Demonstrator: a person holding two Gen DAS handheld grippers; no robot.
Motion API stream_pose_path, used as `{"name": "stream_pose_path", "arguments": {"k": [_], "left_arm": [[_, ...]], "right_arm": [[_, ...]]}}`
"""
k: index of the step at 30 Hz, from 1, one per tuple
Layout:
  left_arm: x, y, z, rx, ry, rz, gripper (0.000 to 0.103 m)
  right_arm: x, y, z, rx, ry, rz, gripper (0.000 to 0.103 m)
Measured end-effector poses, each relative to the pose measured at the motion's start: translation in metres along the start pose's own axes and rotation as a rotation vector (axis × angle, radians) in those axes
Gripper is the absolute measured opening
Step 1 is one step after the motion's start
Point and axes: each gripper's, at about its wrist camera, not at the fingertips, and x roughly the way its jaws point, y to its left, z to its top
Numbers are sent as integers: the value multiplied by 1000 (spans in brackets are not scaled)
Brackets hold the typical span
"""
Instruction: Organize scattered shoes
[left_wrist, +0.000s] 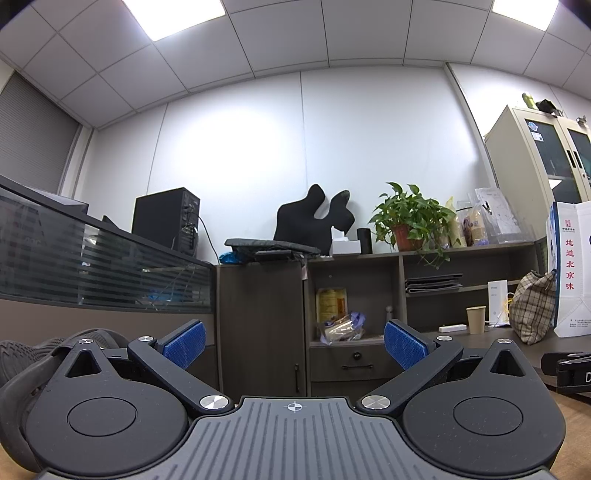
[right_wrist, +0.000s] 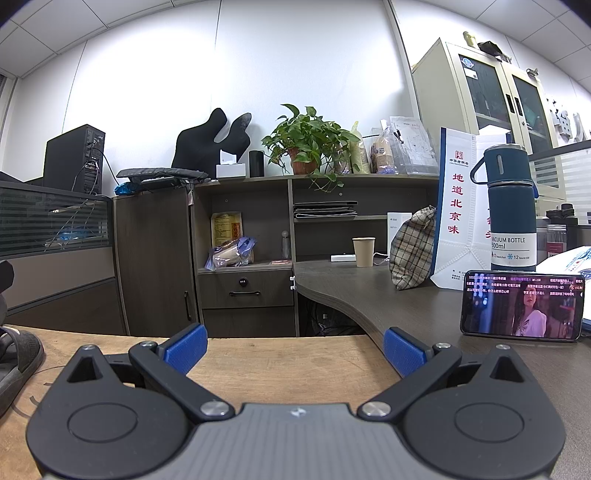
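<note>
Both hand-held grippers (left_wrist: 293, 341) (right_wrist: 295, 345) level, fingers wide apart.

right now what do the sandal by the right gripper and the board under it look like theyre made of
The sandal looks like matte black rubber or foam: dull, scuffed straps and a thick sole, though the exact material is unclear. The board looks like bare, unfinished wood or plywood: tan, faint grain, no gloss.

An office: desk (right_wrist: 388, 295), computer tower (right_wrist: 74, 158), filing cabinet (right_wrist: 491, 88), shelving (right_wrist: 314, 184), drop ceiling (left_wrist: 295, 33).
</note>
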Motion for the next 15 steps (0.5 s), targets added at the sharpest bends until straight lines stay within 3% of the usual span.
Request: {"name": "stream_pose_path", "arguments": {"k": [15], "left_arm": [[-3,-1,-2,3,6,-6,103]], "right_arm": [[0,0,0,0,0,0,103]]}}
